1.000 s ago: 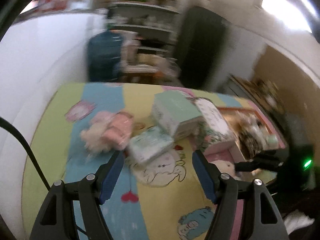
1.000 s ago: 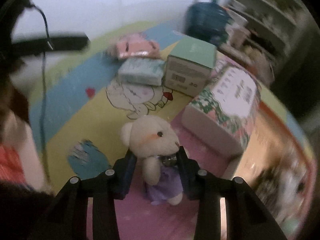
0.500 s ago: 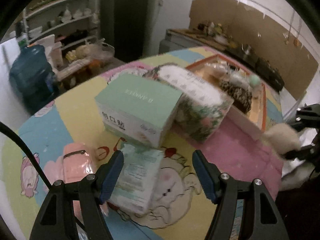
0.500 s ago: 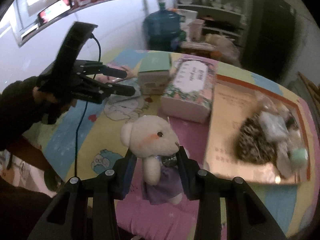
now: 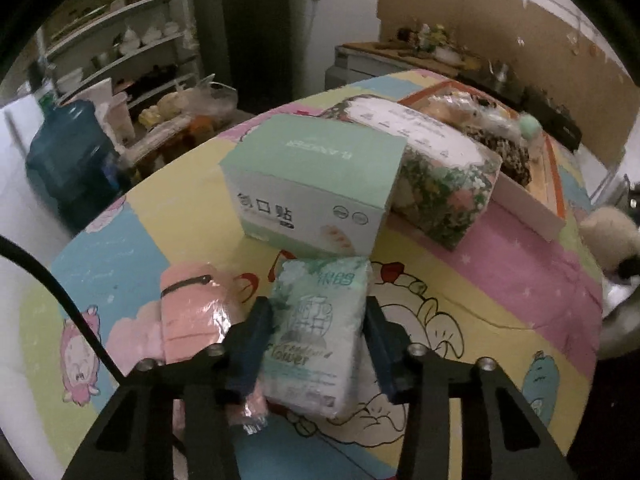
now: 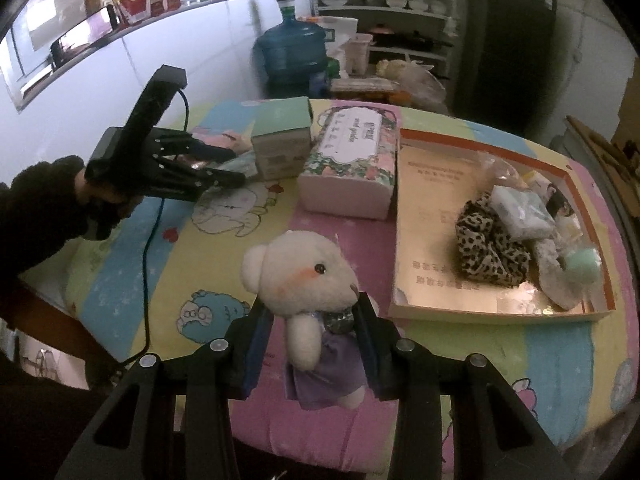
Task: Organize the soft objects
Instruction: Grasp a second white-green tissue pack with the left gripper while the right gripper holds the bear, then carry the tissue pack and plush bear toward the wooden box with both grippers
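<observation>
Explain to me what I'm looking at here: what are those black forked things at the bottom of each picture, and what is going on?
There is no robot. A person holds a pair of hand-held tongs in each hand, and a camera on each looks forward along its two fingers. That gives the two views.

In the left one, the left tongs have just been closing around a pale green tissue pack, and the blue pads now sit against its sides. A pink wrapped bundle lies beside it, with a mint green box and a floral tissue pack behind.

In the right one, the right tongs grip a white teddy bear in a purple dress. All this is above a table covered by a cartoon cloth. An orange-rimmed tray to the right already holds several soft things.
</observation>
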A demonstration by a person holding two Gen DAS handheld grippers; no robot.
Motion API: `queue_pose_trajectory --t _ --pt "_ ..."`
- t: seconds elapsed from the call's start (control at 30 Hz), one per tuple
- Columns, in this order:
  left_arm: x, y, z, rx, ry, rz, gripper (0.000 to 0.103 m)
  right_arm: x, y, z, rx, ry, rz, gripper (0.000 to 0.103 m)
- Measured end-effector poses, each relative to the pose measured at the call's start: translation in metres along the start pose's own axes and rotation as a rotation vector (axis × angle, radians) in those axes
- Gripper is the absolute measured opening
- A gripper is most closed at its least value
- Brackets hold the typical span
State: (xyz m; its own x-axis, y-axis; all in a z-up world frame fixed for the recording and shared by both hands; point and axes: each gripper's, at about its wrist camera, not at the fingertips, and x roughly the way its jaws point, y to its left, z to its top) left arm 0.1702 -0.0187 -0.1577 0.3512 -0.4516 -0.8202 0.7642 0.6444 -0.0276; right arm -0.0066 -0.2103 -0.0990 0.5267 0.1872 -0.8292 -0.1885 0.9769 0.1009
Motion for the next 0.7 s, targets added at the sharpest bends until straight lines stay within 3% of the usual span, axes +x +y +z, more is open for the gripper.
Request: queue_pose_trajectory --t 0.2,0.7 --pt "-0.014 -0.002 -0.007 -0.073 -0.046 0.0 0.03 0.003 0.006 0.002 -0.018 -0.003 0.018 0.042" --pt "-0.075 -0.056 -0.01 -0.268 -0.192 0.002 0.029 -0.013 0.002 0.007 -0.01 -0.066 0.054 0.042"
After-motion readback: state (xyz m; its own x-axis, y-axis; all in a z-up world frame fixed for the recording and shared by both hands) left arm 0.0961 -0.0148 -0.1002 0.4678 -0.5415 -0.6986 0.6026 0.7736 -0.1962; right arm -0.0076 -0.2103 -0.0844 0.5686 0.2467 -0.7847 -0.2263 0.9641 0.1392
